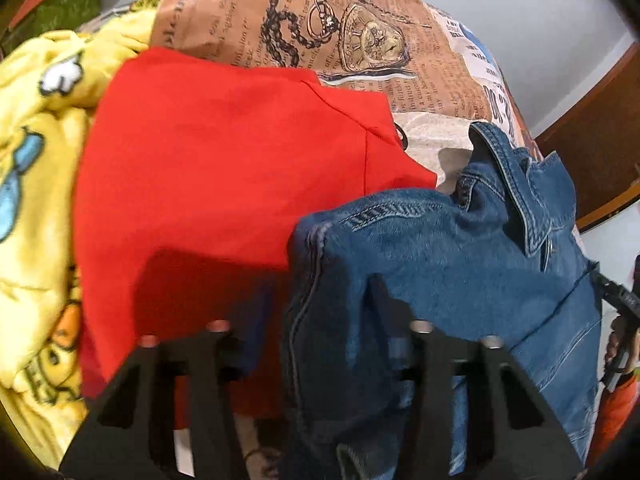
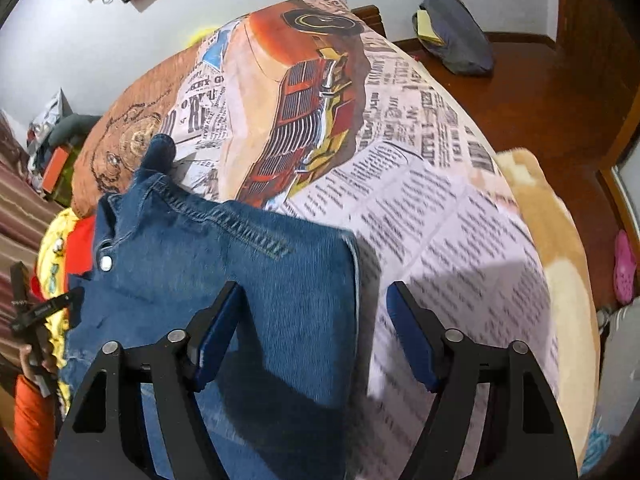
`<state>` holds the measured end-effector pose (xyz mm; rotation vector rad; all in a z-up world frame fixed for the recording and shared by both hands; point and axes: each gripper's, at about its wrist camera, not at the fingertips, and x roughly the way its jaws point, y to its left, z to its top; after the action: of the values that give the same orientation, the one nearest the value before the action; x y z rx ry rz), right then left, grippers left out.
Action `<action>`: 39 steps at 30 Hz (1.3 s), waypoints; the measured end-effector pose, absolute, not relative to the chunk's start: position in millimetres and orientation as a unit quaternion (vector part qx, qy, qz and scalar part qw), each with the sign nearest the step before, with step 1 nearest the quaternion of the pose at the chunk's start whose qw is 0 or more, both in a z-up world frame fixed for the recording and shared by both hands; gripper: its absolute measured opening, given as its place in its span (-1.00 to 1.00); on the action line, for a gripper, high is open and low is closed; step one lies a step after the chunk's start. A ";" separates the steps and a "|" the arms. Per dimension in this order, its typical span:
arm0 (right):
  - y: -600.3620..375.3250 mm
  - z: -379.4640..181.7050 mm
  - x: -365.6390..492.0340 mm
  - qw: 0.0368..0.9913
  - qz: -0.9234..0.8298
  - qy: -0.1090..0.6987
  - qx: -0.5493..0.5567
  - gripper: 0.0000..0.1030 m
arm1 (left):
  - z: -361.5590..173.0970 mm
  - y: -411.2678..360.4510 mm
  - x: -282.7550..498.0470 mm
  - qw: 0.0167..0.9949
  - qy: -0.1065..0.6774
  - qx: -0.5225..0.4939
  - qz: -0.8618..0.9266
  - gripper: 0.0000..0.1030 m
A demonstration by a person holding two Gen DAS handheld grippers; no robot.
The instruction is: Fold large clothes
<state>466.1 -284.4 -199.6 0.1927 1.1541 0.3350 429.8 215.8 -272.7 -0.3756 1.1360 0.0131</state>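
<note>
A blue denim jacket (image 1: 440,256) lies folded on the bed; it also shows in the right wrist view (image 2: 224,256). My left gripper (image 1: 316,320) is open, its fingers wide apart over the jacket's left edge, with the right finger (image 1: 384,296) resting on the denim. My right gripper (image 2: 314,312) is open over the jacket's right edge, the left pad (image 2: 220,332) above the denim and the right pad (image 2: 412,336) above the bedsheet. Neither holds anything.
A red garment (image 1: 224,160) and a yellow cartoon garment (image 1: 36,160) lie left of the jacket. The newspaper-print bedsheet (image 2: 440,220) covers the bed. A wooden floor (image 2: 540,100), a grey bag (image 2: 456,28) and a pink shoe (image 2: 624,264) lie to the right.
</note>
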 end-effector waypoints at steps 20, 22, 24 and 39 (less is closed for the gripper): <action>-224.5 -133.4 487.7 0.862 0.202 0.465 0.017 -0.77 | -176.6 199.8 422.1 0.892 0.443 -0.058 0.072 -0.84; -219.4 -144.9 494.5 0.858 0.196 0.476 0.013 -0.77 | -194.7 211.8 428.8 0.881 0.461 -0.066 0.082 -0.84; -218.6 -157.3 500.7 0.851 0.189 0.489 0.013 -0.77 | -209.4 215.6 431.5 0.875 0.472 -0.073 0.084 -0.83; -222.9 -182.0 493.7 0.846 0.148 0.509 -0.050 -0.59 | -258.2 206.1 442.1 0.846 0.522 -0.037 0.103 -0.69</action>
<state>493.7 -222.9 -182.0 -0.1062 1.0731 0.3128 442.1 206.1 -258.2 -0.0780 1.1020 0.2165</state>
